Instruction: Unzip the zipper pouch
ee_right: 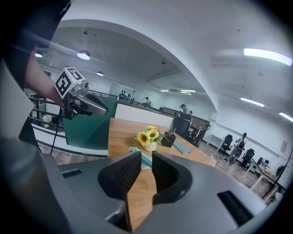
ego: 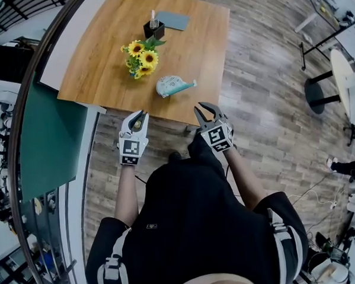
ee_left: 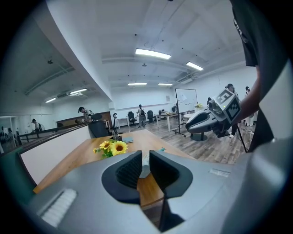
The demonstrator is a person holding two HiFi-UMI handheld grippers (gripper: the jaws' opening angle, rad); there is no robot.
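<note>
The zipper pouch (ego: 173, 85), pale blue with a teal end, lies near the front edge of the wooden table (ego: 102, 65). Both grippers hover just off that edge, short of the pouch and not touching it. My left gripper (ego: 139, 115) is to the pouch's lower left and my right gripper (ego: 206, 107) to its lower right. Each stands open by a narrow gap with nothing between the jaws. In the left gripper view the pouch (ee_left: 160, 149) shows beyond the left gripper (ee_left: 145, 156). In the right gripper view the pouch (ee_right: 133, 150) lies past the right gripper (ee_right: 146, 157).
A small pot of sunflowers (ego: 141, 57) stands just behind the pouch. Farther back are a black pen holder (ego: 154, 30) and a grey-blue notebook (ego: 172, 20). A green panel (ego: 47, 145) stands left of the table. Wood floor lies to the right.
</note>
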